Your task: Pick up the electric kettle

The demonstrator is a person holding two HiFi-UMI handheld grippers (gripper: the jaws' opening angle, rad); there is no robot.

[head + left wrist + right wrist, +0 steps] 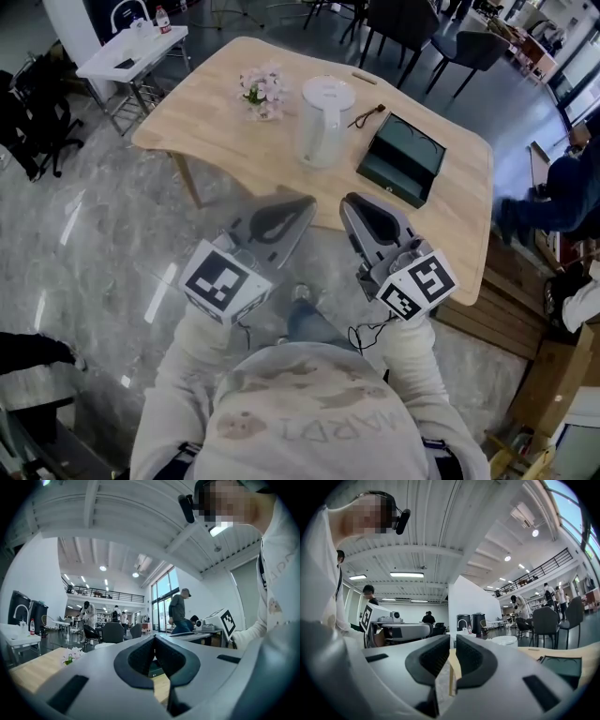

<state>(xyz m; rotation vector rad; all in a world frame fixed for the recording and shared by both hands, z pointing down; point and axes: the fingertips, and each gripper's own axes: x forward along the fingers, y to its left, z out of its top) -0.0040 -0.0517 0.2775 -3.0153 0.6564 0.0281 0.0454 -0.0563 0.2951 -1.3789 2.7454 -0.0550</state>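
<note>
The white electric kettle [324, 120] stands upright near the middle of the light wooden table [225, 141]. Both grippers are held level over the floor, short of the table's near edge and apart from the kettle. My left gripper [303, 203] is shut with nothing in it, its tips pointing at the table; its own view shows the jaws [153, 638] closed together. My right gripper [350, 201] is also shut and empty. In the right gripper view the kettle's lid [506, 641] shows just right of the closed jaws [452, 643].
A small bunch of pale flowers [261, 92] sits left of the kettle. A dark green open case [403, 157] lies to its right, with a strap [367, 115] behind. A white side table [131, 52], dark chairs [403, 19] and a seated person [562, 192] surround the table.
</note>
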